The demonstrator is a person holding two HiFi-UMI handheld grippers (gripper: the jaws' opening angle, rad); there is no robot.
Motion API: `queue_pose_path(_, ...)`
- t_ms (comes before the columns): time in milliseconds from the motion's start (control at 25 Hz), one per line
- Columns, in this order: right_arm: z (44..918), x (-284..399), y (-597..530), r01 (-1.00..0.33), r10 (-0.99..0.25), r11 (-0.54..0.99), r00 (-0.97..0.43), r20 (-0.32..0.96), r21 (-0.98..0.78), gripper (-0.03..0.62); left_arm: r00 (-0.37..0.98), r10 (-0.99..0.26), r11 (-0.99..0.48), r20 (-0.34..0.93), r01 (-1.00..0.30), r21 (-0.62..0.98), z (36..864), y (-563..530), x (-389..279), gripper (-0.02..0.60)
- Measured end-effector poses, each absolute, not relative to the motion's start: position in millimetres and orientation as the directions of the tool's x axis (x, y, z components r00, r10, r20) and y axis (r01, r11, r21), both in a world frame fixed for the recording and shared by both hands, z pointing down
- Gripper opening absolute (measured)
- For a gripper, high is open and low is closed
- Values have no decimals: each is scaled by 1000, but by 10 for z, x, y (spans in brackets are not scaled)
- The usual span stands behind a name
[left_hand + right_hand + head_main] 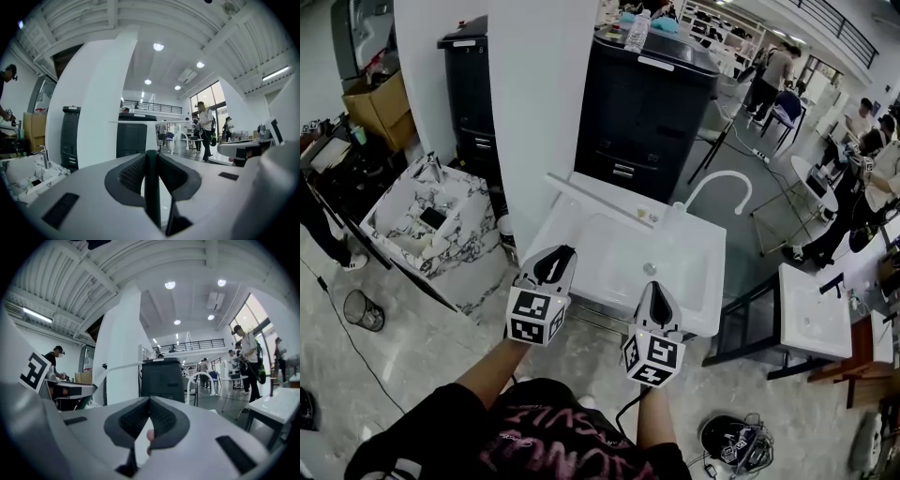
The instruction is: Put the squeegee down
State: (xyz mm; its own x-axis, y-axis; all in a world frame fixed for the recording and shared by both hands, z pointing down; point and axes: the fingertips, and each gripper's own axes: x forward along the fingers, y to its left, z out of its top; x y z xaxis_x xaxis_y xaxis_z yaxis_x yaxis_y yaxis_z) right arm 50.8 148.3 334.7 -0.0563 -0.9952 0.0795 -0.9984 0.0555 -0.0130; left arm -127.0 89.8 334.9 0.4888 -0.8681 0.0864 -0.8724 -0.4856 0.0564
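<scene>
Both forearms reach forward, grippers side by side over the sink's (713, 281) near edge. The left gripper (555, 263) is clamped on a thin dark strip, apparently the squeegee (152, 187), held upright. The right gripper's (656, 298) jaws meet at the tips, holding nothing.

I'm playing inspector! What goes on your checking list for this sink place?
Surface: white sink, white faucet at its back.
Job's things: dark strip, probably part of the squeegee, upright between the left jaws.
Clutter: mesh bin on the floor and marbled basin, both at left.
Grippers: left gripper shut on the strip; right gripper shut, empty.
Cables: thin cord across the floor at left.
Surroundings: black cabinet, white pillar, people at far tables.
</scene>
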Motion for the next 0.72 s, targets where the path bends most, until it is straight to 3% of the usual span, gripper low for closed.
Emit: queue_pose_path(720, 3396, 1004, 1657, -996, -994, 81, -83, 67, -32, 21, 455, -886, -456, 91, -890, 19, 3310, 1071, -836, 84)
